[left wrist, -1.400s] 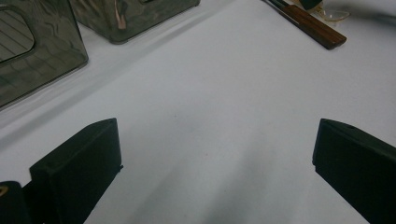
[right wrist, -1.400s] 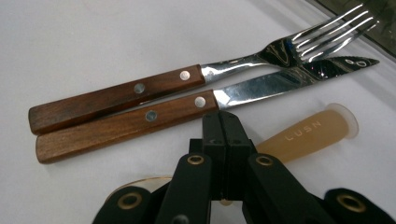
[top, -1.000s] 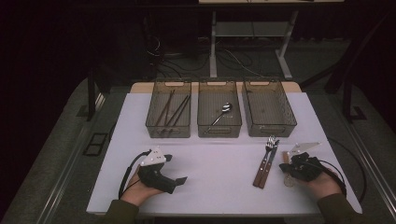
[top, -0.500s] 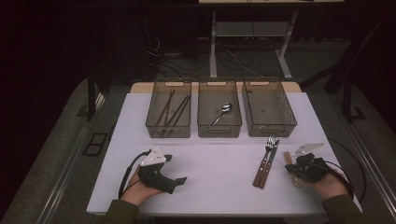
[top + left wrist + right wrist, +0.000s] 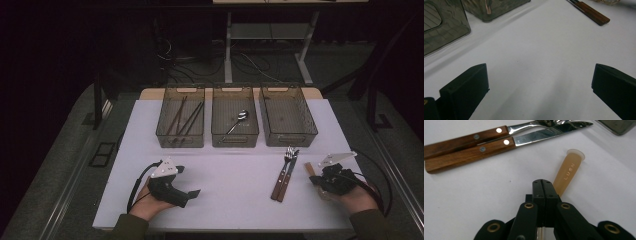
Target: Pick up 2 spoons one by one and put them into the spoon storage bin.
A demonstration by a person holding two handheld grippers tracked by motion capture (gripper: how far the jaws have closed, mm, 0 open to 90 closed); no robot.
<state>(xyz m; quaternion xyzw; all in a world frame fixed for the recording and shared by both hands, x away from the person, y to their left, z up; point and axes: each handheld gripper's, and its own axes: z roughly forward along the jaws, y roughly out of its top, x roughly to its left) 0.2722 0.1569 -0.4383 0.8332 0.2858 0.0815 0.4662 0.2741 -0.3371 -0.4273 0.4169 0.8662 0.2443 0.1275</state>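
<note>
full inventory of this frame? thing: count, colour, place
bins: 3, smoky clear, row at table's far edge
chopsticks: several, dark, left bin
spoon: 1, silver, middle bin
fork: 1, wood handle, table right of centre
knife: 1, wood handle, touching the fork
LUSN tube: 1, tan, lying by right gripper
table: 1, white top
left gripper: 1, black, near left, fingers wide apart, nothing between
right gripper: 1, black, near right, fingers shut, beside the tube

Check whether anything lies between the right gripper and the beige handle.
Nothing visible does. The shut right gripper has its tips right at the beige handle on the table; the knife and fork lie apart, aside.
</note>
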